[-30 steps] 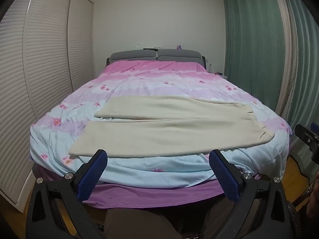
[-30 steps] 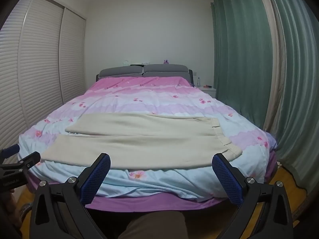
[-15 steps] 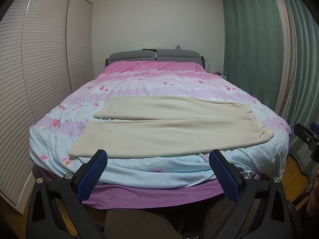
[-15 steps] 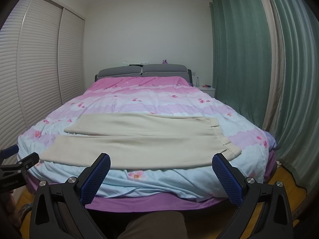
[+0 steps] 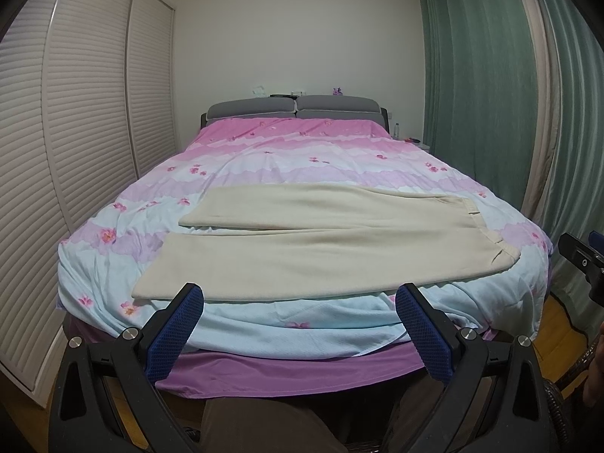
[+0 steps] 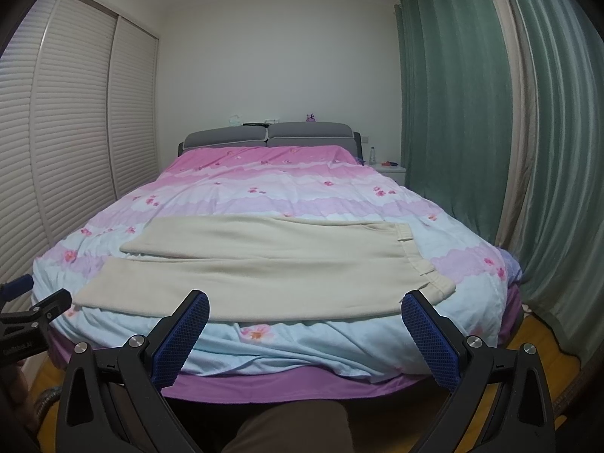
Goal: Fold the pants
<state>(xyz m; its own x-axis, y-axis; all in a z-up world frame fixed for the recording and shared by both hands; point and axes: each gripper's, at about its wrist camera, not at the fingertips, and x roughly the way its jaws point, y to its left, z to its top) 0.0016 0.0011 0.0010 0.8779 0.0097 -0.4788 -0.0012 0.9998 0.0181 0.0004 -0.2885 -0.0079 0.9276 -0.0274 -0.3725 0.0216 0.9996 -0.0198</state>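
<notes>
Cream pants (image 5: pixel 321 249) (image 6: pixel 271 264) lie flat across the foot of the bed, waistband at the right, both legs stretching left with a narrow gap between them. My left gripper (image 5: pixel 300 302) hovers open in front of the bed's near edge, short of the pants' near leg, nothing between its blue pads. My right gripper (image 6: pixel 304 307) is open too, held at the same near edge, with its right pad just below the waistband corner (image 6: pixel 438 287). Each gripper shows at the side edge of the other's view.
The bed (image 5: pixel 309 158) has a pink and pale blue flowered cover. Slatted wardrobe doors (image 5: pixel 75 151) run along the left. Green curtains (image 6: pixel 472 113) hang on the right, with a small nightstand (image 6: pixel 392 170) beside the grey headboard (image 6: pixel 268 137). A person's knees (image 5: pixel 264 426) are below.
Both views have tilted or risen very slightly; the pants and both open grippers stay as they were.
</notes>
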